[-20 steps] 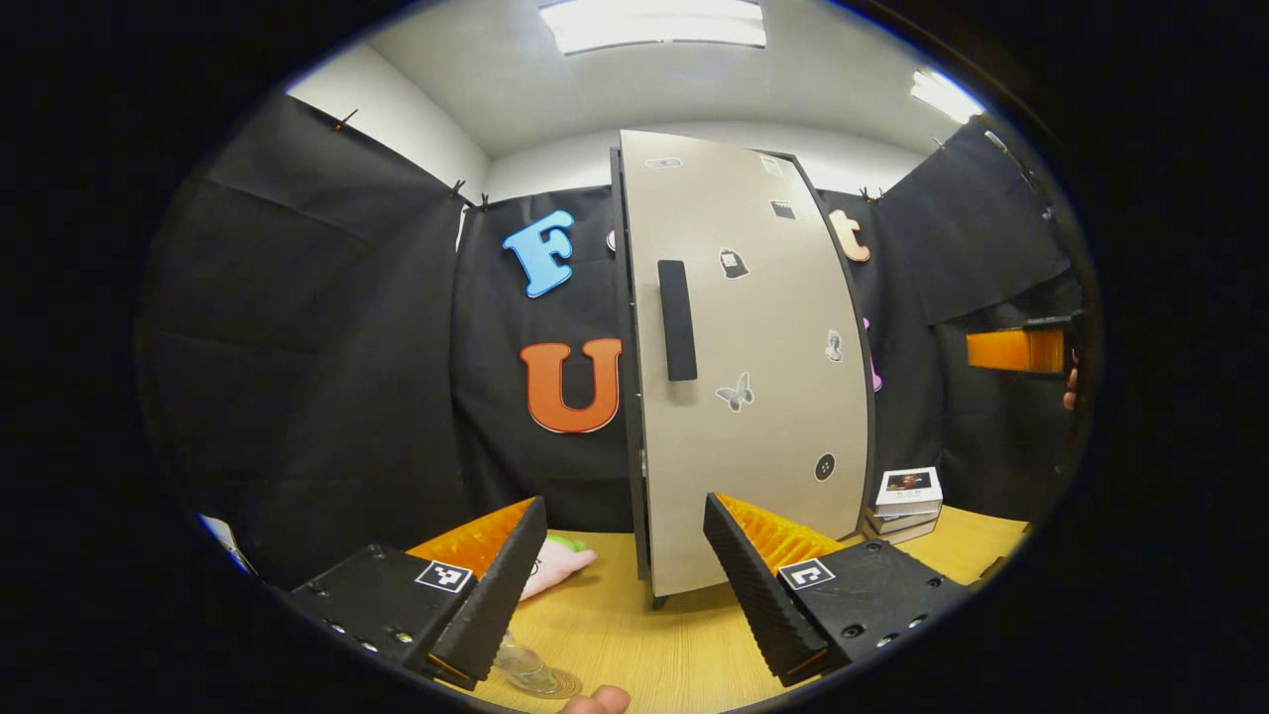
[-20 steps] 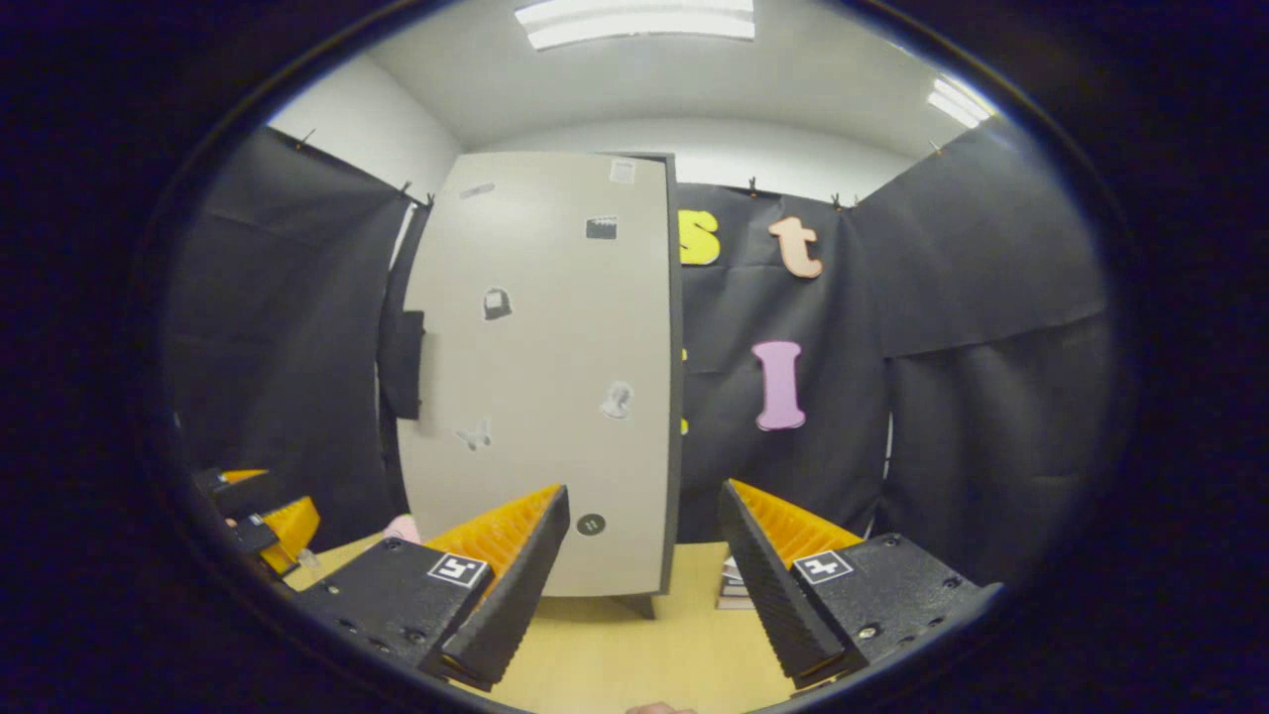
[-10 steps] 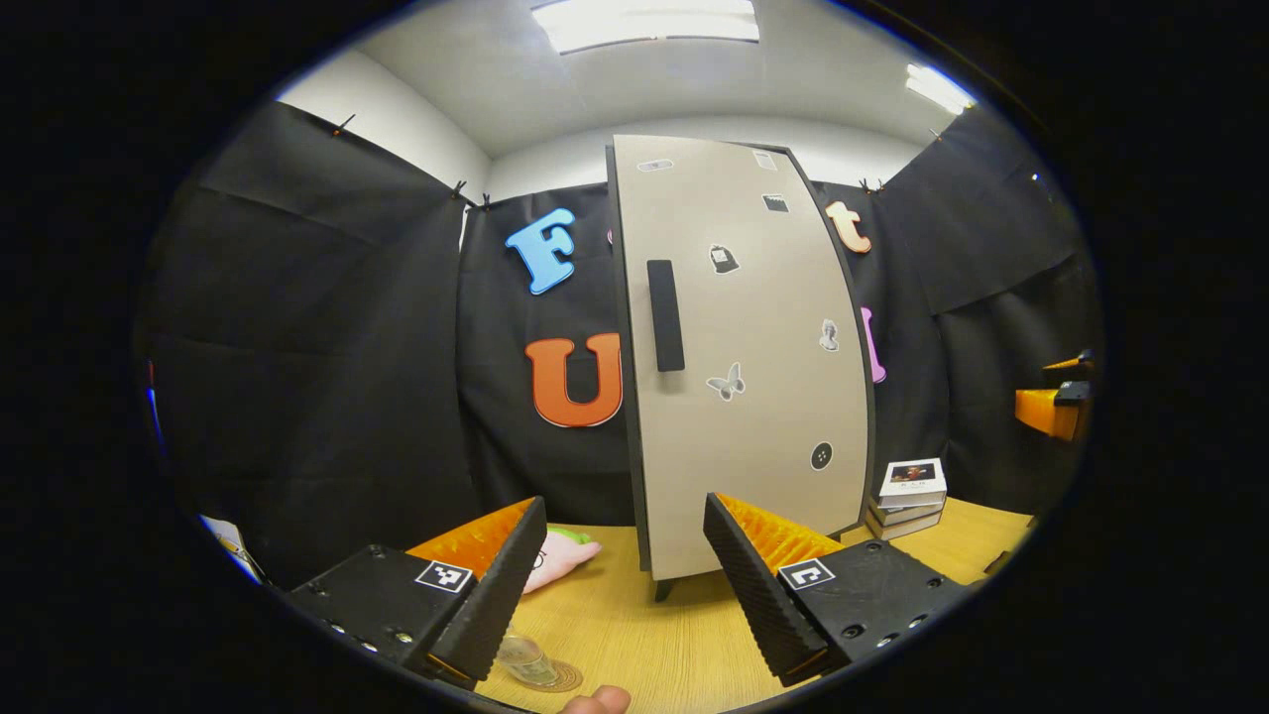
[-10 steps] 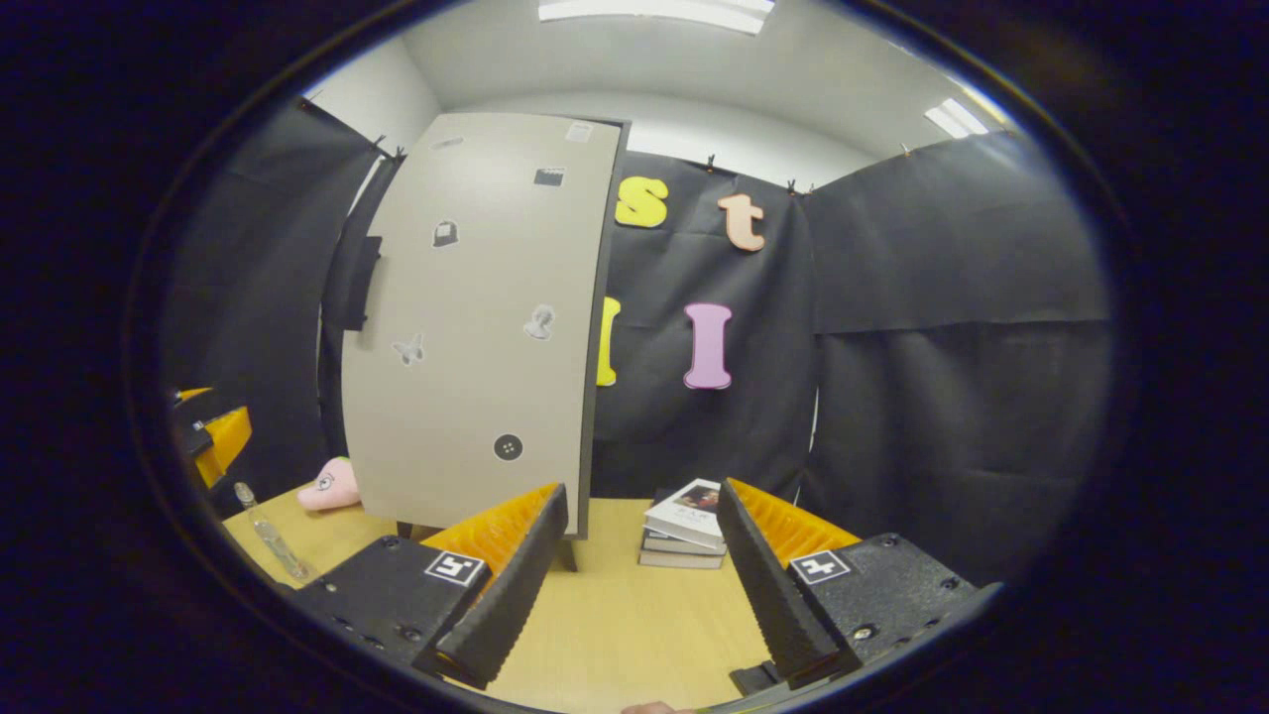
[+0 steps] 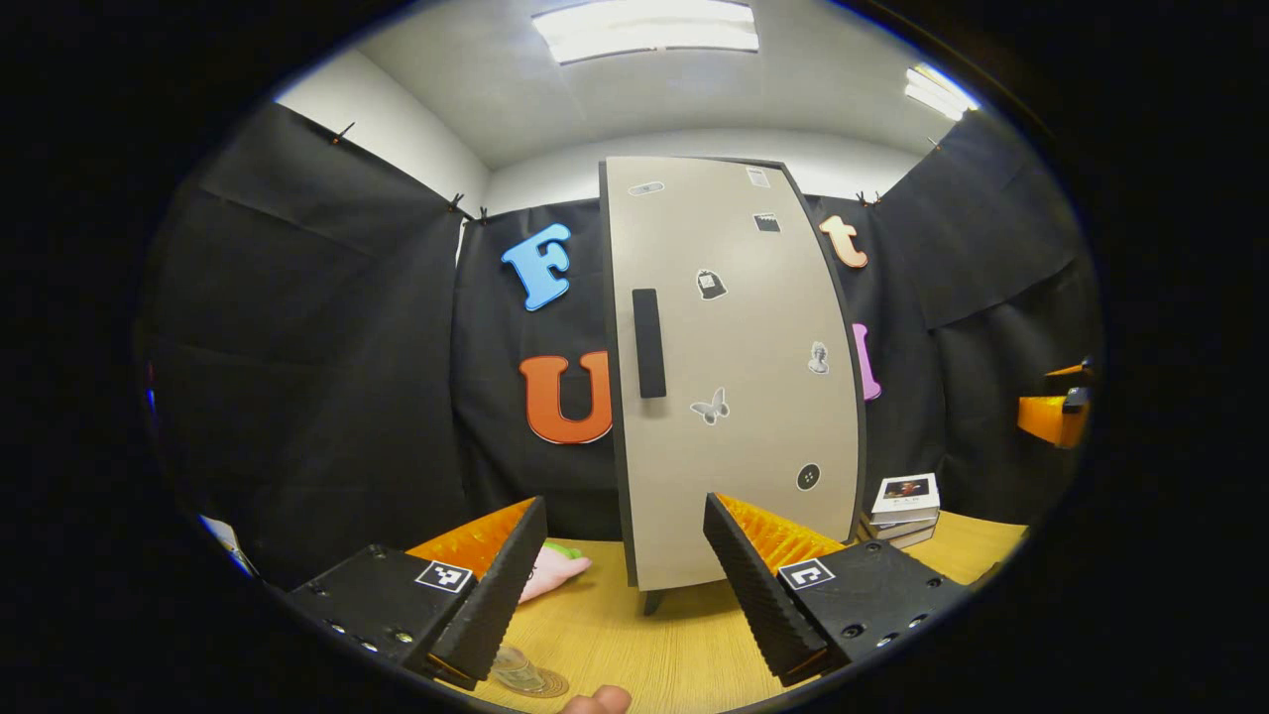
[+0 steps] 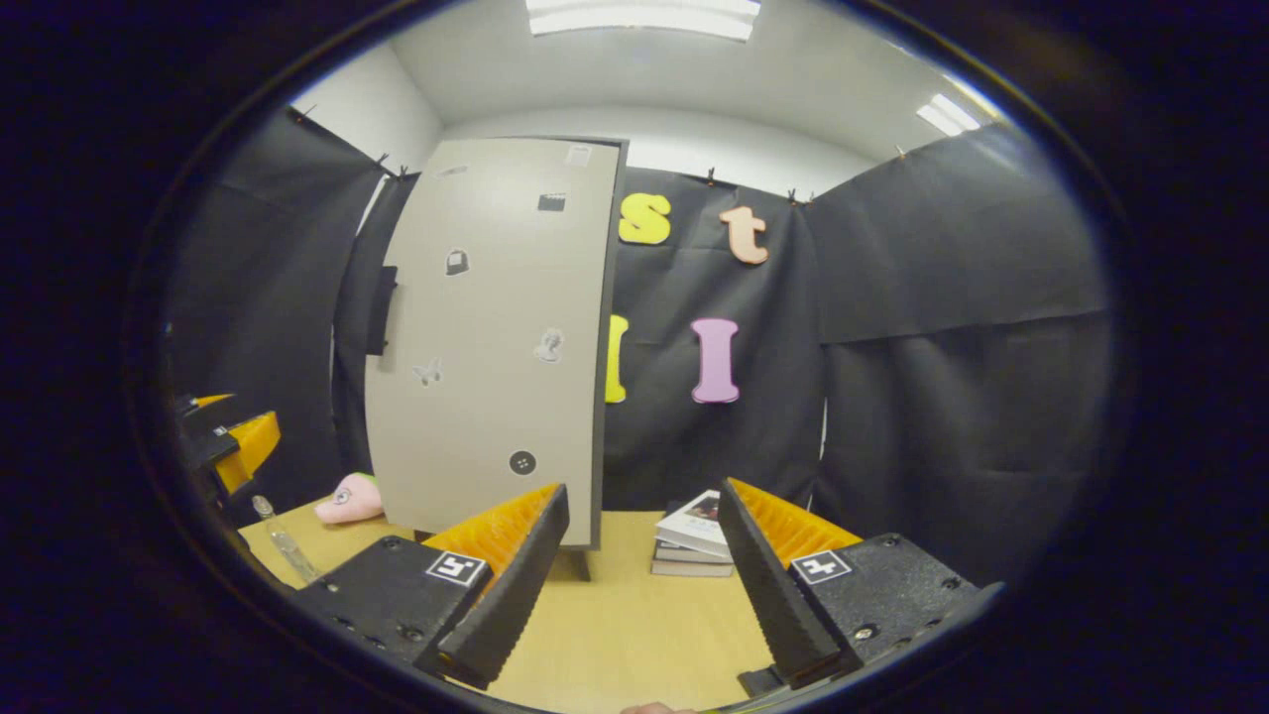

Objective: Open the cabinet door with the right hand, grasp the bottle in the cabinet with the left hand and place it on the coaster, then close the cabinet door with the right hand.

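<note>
The cabinet [image 5: 734, 397] stands on the wooden table with its beige door flat against the body and a black handle [image 5: 649, 342] at the door's left edge. A clear bottle [image 5: 516, 669] stands on a round coaster [image 5: 548, 683] just under my left gripper's left finger. My left gripper [image 5: 625, 585] is open and holds nothing. The right gripper view shows the cabinet [image 6: 496, 347] to the left, the slim bottle [image 6: 283, 540] at the far left and the left gripper [image 6: 233, 446] above it. My right gripper [image 6: 639, 585] is open, empty and well back from the door.
A pink plush toy [image 5: 550, 575] lies left of the cabinet's foot. A short stack of books [image 5: 904, 501] sits to the cabinet's right, also seen as books [image 6: 694, 545] between my right fingers. The right gripper [image 5: 1056, 412] hangs at the far right edge. A fingertip [image 5: 595, 701] shows at the bottom.
My right gripper has drawn back from the cabinet door and now sees the table and books. The left gripper has shifted only slightly. The door has stayed flat against the cabinet.
</note>
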The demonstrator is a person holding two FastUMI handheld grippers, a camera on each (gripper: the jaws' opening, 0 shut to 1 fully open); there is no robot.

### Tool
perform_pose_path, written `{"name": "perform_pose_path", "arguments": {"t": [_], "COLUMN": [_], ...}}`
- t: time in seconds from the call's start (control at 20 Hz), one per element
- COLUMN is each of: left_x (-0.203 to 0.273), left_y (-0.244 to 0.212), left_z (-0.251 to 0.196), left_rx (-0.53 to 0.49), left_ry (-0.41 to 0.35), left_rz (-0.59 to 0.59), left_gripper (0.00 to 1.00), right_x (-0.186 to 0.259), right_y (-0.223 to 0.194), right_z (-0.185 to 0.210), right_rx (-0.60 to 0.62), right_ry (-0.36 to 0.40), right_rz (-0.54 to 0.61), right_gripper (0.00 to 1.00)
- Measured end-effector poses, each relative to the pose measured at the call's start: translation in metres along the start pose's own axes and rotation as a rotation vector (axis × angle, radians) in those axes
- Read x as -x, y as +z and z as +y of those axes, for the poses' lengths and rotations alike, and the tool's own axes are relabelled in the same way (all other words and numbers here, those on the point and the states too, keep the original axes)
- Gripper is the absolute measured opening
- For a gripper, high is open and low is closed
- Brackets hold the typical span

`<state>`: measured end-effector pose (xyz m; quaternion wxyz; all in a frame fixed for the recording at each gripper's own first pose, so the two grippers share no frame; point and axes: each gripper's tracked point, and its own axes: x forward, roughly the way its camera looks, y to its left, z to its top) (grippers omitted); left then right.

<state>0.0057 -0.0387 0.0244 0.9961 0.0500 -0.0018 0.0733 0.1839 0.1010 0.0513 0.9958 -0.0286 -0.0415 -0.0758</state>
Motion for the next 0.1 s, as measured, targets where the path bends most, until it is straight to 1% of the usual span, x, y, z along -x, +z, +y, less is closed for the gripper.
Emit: {"name": "perform_pose_path", "arguments": {"t": [0.1], "left_x": [0.0023], "left_y": [0.0016], "left_z": [-0.0023], "left_rx": [-0.005], "left_ry": [-0.003], "left_rz": [0.004], "left_gripper": [0.96], "right_x": [-0.0026], "right_y": [0.0064], "right_z": [0.0037], "right_rx": [-0.018], "right_ry": [0.004], "right_rz": [-0.018], "right_gripper": [0.97]}}
